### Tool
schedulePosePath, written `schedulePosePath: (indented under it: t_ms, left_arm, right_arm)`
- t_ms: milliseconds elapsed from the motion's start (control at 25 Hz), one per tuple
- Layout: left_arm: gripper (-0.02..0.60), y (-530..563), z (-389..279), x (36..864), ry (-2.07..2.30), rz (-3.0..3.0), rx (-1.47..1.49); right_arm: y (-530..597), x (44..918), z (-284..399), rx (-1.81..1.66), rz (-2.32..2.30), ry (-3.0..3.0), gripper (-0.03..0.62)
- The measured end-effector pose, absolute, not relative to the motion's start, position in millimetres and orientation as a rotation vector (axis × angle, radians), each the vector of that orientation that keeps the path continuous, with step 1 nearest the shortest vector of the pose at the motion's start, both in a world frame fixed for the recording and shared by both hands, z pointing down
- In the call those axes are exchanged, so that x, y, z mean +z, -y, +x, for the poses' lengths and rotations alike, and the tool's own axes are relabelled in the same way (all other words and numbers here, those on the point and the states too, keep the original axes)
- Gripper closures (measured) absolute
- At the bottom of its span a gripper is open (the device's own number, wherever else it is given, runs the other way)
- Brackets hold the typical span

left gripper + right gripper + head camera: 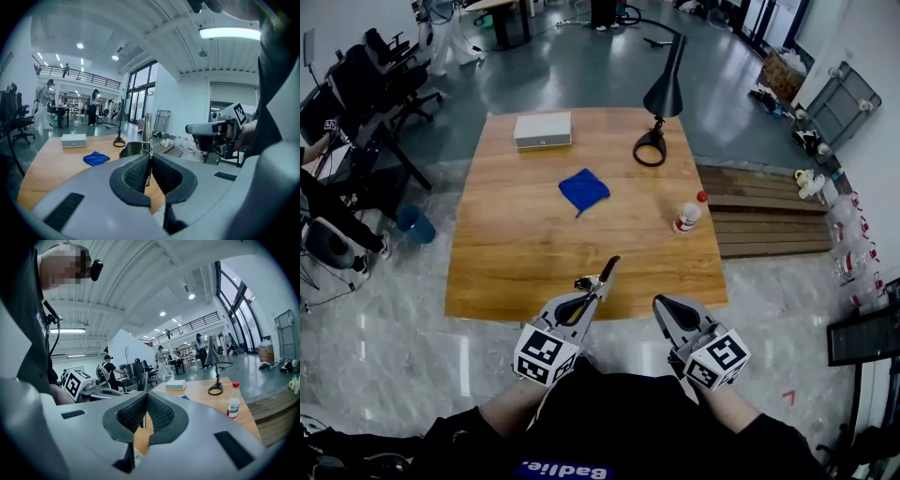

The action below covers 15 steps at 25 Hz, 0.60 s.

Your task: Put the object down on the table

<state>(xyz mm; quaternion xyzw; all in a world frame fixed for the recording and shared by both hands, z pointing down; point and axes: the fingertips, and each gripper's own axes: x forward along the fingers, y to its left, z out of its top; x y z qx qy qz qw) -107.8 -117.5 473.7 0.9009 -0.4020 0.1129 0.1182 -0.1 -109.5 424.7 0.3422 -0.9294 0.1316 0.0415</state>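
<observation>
The left gripper (589, 296) hangs over the 6 o'clock edge of the table (516, 244), its 2 jaws pinching the thin stem of a metal utensil (602, 275). The utensil juts toward 1 o'clock and looks raised off the wood, so the task's thing is not yet set down. The bare boards ahead of it, short of the blue cloth (583, 189) at 12 o'clock, seem the likely landing spot. The right gripper (666, 306), jaws pressed together on nothing, sits at 5 o'clock, apparently held aside to leave room.
</observation>
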Motion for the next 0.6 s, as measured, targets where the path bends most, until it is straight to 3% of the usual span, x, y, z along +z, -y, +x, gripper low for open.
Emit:
schedulePosePath:
  t_ms: [600]
  left_arm:
    - [0.563, 178.5, -84.1, 544.0, 1.244, 2.639, 0.852]
  right_arm:
    - [149.5, 430.8, 23.0, 0.425, 0.960, 2.886, 0.589]
